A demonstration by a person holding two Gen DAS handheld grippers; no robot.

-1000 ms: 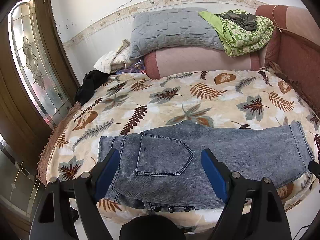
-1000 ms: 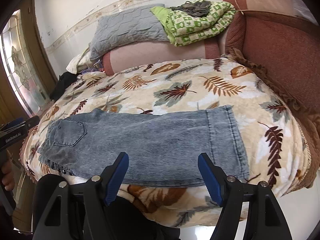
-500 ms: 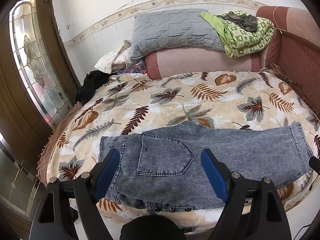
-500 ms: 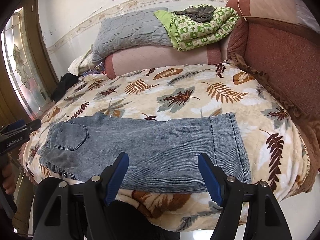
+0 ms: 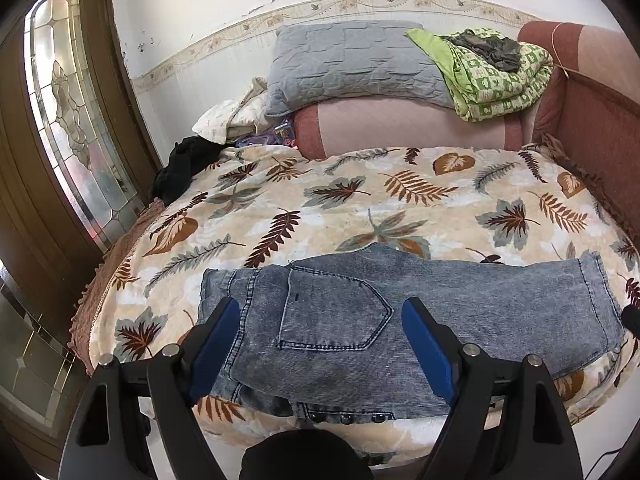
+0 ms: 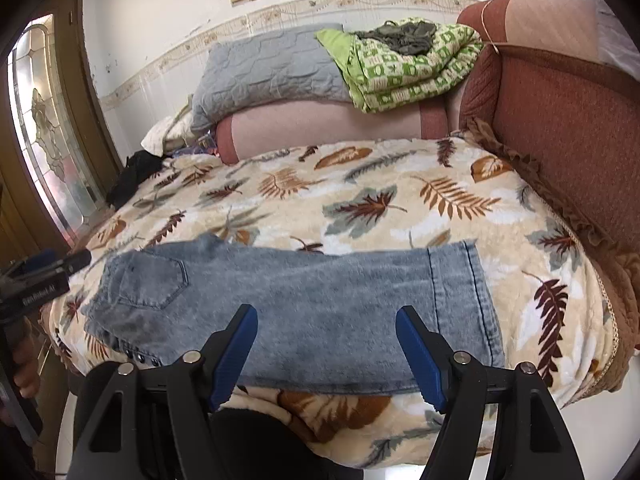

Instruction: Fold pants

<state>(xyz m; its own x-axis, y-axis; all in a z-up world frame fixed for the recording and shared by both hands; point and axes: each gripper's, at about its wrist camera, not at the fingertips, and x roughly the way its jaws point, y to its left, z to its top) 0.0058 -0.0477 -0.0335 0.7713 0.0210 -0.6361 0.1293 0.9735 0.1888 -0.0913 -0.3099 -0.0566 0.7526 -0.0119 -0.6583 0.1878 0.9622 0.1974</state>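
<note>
Nothing has changed over the last second: my left claw [image 5: 316,344] and right claw [image 6: 325,350] stay open, empty, above the near edge. The pants [image 6: 304,304] lie flat on the bed [image 6: 400,216], legs stacked. I judge no cross fold started.

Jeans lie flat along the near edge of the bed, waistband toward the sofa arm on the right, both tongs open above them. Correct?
Not quite. The jeans have their waistband and back pocket at the left, toward the door; the leg hems point to the sofa arm. The right wrist view shows it. The rest holds: left tongs and right tongs are open.
</note>
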